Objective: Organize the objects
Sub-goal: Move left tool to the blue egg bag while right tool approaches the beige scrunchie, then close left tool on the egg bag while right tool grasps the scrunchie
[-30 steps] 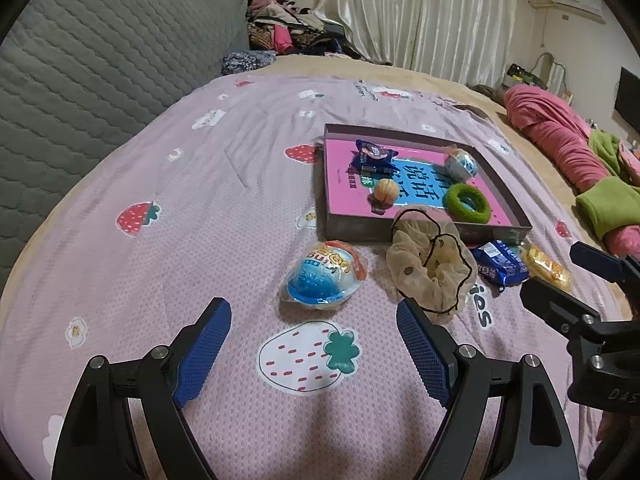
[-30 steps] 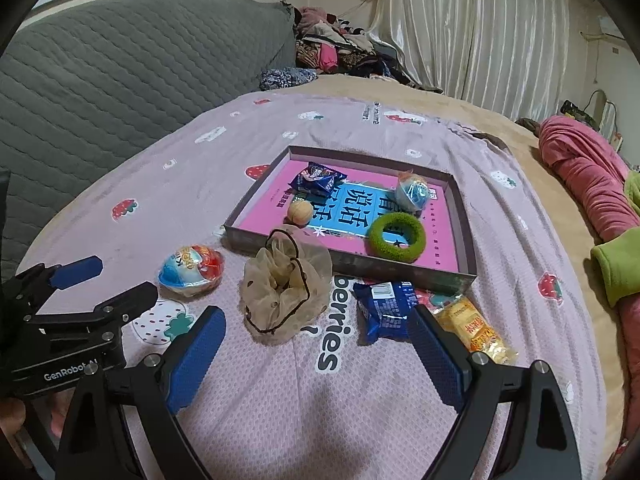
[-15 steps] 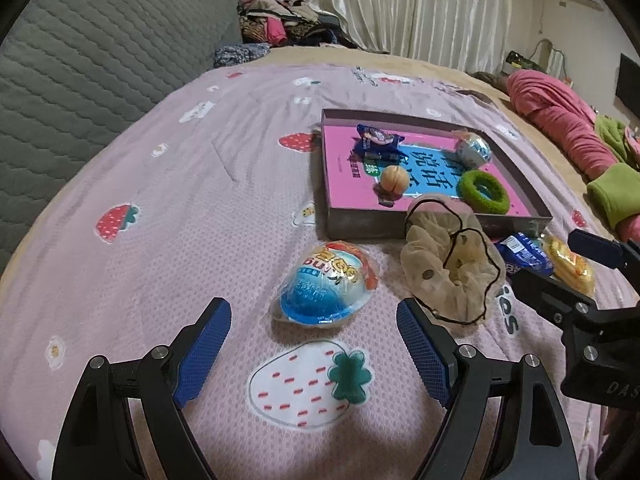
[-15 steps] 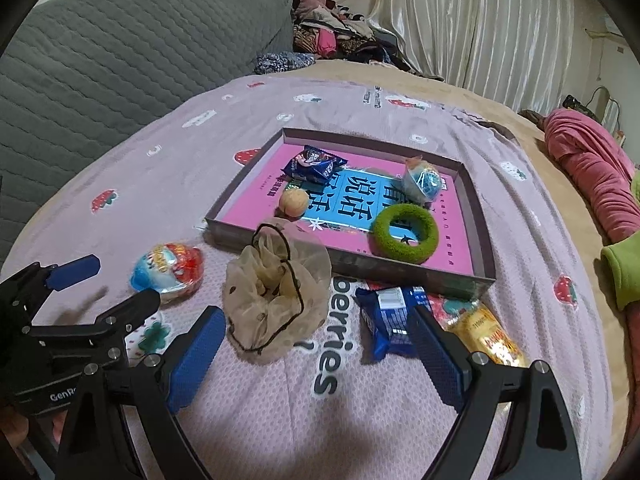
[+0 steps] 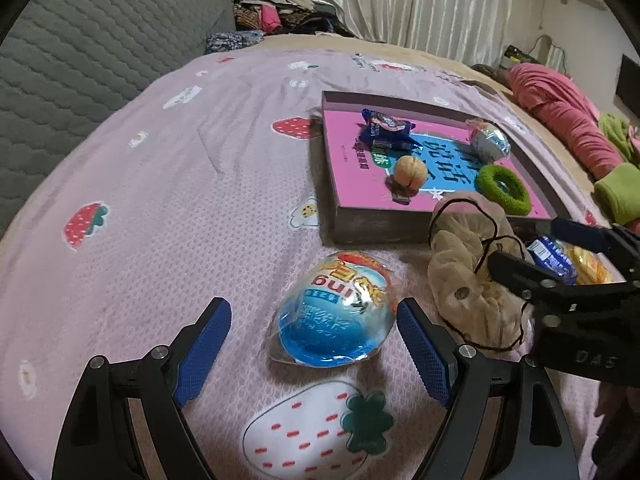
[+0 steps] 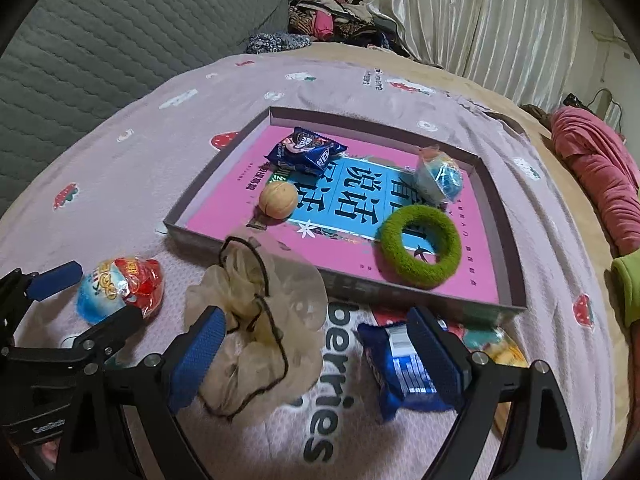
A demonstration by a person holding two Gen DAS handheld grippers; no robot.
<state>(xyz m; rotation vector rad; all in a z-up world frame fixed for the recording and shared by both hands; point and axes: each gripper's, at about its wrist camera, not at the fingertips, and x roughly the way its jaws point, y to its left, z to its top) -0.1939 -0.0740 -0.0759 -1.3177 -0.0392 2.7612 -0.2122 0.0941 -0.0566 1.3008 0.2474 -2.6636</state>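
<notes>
I see a bed under a pink strawberry-print sheet [image 5: 168, 200], with a grey quilted headboard [image 5: 80, 60] behind it. On the sheet sits a shallow tray [image 6: 506, 236] with a pink and blue floor. Inside the tray lie a green ring [image 6: 420, 246], a blue snack pack [image 6: 306, 152], a clear-wrapped toy ball [image 6: 440, 178] and a small tan ball [image 6: 278, 200].

Outside the tray, touching its near wall, is a beige scrunchie [image 6: 256, 304] with a thin black cord looped over it. To its left lies an egg toy [image 5: 334, 314], blue and red in clear wrap. To its right lies a blue wafer pack [image 6: 400, 368], and just beyond that a yellow pack [image 6: 506, 354], partly hidden.

My left gripper [image 5: 314, 350] is spread wide over the sheet, gripping nothing; the egg toy sits between its blue pads, nearer the right one, and I cannot tell if it touches. My right gripper [image 6: 316, 354] is also spread wide with nothing gripped; its left pad overlaps the scrunchie's edge and its right pad overlaps the wafer pack.
</notes>
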